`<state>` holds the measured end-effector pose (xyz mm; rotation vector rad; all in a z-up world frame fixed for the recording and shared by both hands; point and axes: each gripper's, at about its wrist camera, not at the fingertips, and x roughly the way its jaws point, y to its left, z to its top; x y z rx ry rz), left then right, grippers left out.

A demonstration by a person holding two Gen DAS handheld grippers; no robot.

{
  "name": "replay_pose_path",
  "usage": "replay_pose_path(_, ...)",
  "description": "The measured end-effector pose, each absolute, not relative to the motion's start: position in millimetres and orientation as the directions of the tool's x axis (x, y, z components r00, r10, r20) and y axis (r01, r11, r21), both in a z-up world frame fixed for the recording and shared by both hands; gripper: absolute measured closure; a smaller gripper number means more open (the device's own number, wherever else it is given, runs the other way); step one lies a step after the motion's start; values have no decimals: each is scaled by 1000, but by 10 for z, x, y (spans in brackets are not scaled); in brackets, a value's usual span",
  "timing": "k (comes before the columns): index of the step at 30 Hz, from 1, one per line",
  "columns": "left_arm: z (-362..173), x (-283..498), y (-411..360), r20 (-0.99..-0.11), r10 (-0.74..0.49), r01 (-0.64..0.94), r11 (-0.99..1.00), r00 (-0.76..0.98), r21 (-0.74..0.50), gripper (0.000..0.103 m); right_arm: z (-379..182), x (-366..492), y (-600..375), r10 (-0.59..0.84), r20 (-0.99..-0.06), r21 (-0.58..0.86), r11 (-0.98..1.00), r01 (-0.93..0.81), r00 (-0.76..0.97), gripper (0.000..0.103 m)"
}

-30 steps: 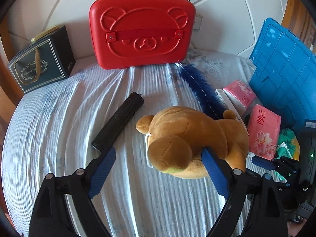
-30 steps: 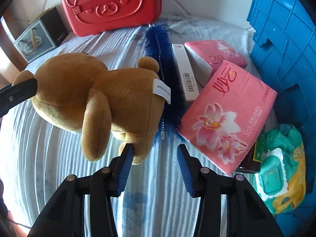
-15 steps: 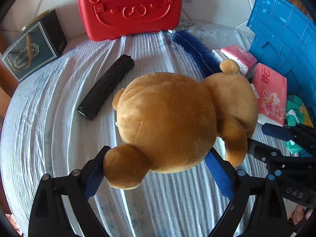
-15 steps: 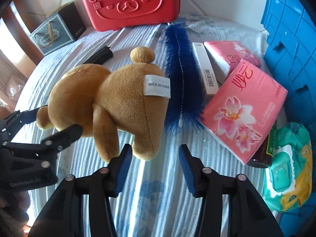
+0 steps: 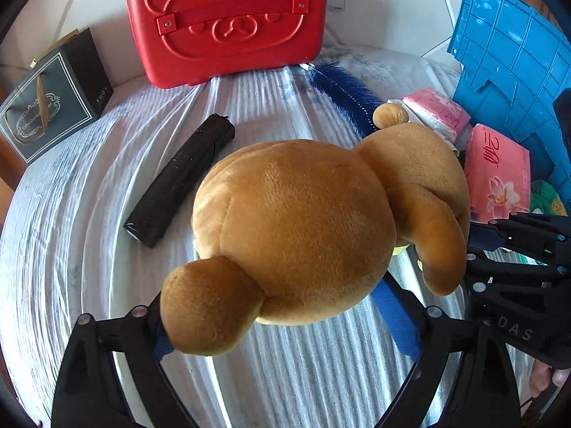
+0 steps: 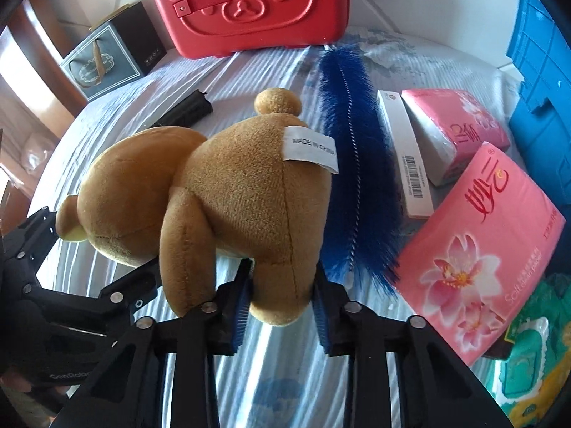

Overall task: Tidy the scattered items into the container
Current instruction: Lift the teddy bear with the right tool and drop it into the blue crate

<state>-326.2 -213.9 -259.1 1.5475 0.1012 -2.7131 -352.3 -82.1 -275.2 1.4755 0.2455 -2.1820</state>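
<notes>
Right wrist view puts my right claw (image 6: 280,308) clenched on the bear's (image 6: 228,192) lower body, just under the white tag (image 6: 310,148), its jaws having just been closing with the plush pinched between the pads. On the left wrist view my left claw (image 5: 285,324) stands wide around the bear's (image 5: 303,221) head: one ear covers the near pad and the other pad sits just under the head, so I read it as spread and cradling, though I cannot tell whether the pads press. The bear lies across the striped bed (image 5: 71,249), with the blue crate (image 5: 506,71) off to the right beyond the pink tissue packs (image 5: 496,174). To do this step well I would, I judge, firm up the left side on the head before lifting, raise both claws together so the soft body does not sag or twist, and carry it high enough to clear the tissue packs and the blue brush (image 6: 357,164). Against a second ago, the bear fills far more of the left view, with the head now between the left jaws where only its edge was then, and the right jaws, empty and beside a foot then, now have the body in them. The black roll (image 5: 178,182) and red case (image 5: 228,21) sit as they did.
</notes>
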Motion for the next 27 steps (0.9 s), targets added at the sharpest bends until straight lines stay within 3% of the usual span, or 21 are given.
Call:
replay_pose_path(13, -1936, -2811, -2060, -778, 10, 50, -997, -628, -53, 19, -2101, -3170, -720, -366, -837, 114, -843, 525, -406, 75)
replay_pose_path(27, -597, -2018, -1438, -567, 79, -79, -997, -820, -24, 19, -741, -2159, -97, -372, -655, 47, -889, 456, -658, 75)
